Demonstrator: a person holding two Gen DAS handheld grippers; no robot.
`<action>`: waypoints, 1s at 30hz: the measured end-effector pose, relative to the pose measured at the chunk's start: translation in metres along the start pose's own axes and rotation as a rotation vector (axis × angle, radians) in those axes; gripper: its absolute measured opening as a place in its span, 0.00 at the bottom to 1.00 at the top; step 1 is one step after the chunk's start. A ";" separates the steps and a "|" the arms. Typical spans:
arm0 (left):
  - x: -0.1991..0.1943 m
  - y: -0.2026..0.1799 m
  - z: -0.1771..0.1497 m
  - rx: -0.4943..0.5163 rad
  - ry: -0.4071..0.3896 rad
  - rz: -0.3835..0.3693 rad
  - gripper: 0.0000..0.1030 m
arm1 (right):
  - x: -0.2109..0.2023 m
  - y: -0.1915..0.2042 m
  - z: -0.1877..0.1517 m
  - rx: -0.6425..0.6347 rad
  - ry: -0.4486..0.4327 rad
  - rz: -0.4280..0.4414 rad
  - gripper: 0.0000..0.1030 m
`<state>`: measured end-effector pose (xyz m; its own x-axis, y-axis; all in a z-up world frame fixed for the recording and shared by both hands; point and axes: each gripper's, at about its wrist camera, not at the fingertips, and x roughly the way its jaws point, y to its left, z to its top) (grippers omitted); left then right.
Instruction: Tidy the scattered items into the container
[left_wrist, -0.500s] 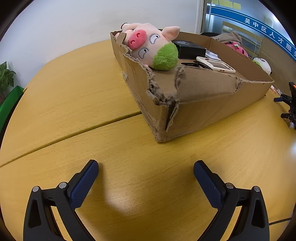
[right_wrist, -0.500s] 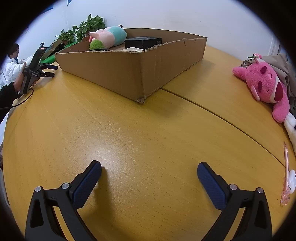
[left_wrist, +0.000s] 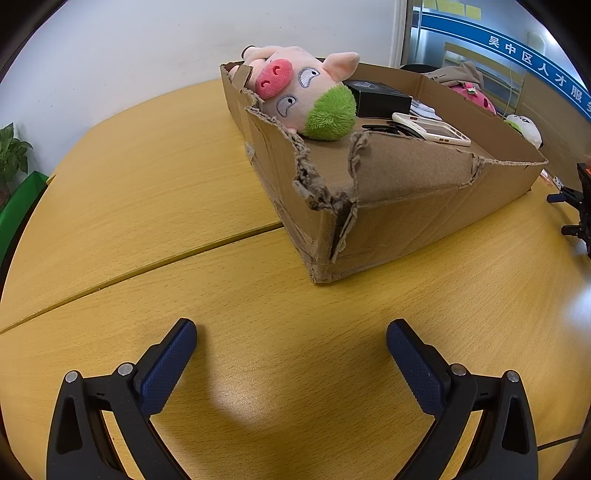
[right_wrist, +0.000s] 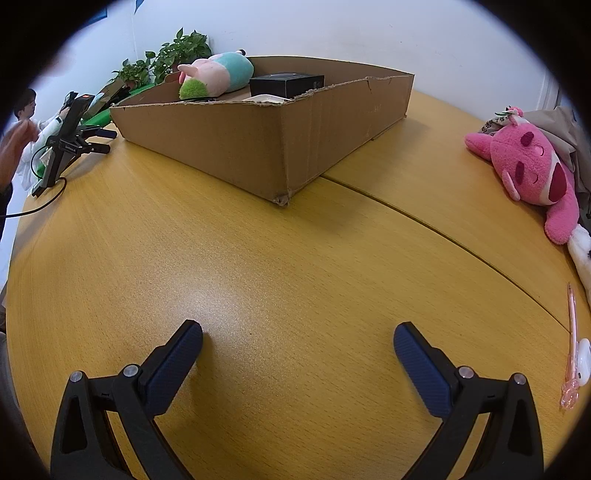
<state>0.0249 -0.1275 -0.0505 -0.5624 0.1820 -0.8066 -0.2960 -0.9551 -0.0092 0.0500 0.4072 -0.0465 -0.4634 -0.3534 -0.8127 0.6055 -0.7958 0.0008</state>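
- Left gripper (left_wrist: 291, 345): jaws wide apart, holding nothing, poised over bare desk (left_wrist: 147, 206) short of the torn corner of the cardboard box (left_wrist: 406, 218).
- Right gripper (right_wrist: 298, 343): jaws wide apart, holding nothing, over the desk with the box well ahead.
- Items outside the box, right-hand view: one pink plush toy (right_wrist: 532, 170) lying near the desk's right edge, well apart from the box; one pink pen (right_wrist: 572, 347) lying flat nearer the right gripper. A white soft object sits just below the plush; what it is cannot be told.
- Pink plush, judged: light, soft, compressible, not fragile. Grip across the body or a limb; a firm close should hold it.
- Pen, judged: light, stiff, thin, likely slippery. Take it mid-shaft, across its length; it may roll or pivot.
- Items in the box, counted: one pig plush (left_wrist: 303, 92), one black box (left_wrist: 380, 98), one white handset (left_wrist: 432, 129). Others are partly hidden.
- Box walls are torn and look weak.
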 end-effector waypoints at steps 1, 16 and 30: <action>0.000 0.000 0.000 0.000 0.000 0.000 1.00 | 0.000 0.000 0.000 0.000 0.000 0.000 1.00; 0.000 0.001 -0.001 -0.004 0.000 0.002 1.00 | 0.000 0.001 0.000 -0.001 -0.001 -0.001 1.00; -0.002 0.007 -0.002 -0.018 -0.001 0.015 1.00 | 0.000 0.000 0.004 -0.003 -0.002 -0.004 1.00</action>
<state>0.0255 -0.1346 -0.0503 -0.5671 0.1682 -0.8063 -0.2735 -0.9618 -0.0084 0.0478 0.4054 -0.0440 -0.4670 -0.3513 -0.8115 0.6054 -0.7959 -0.0039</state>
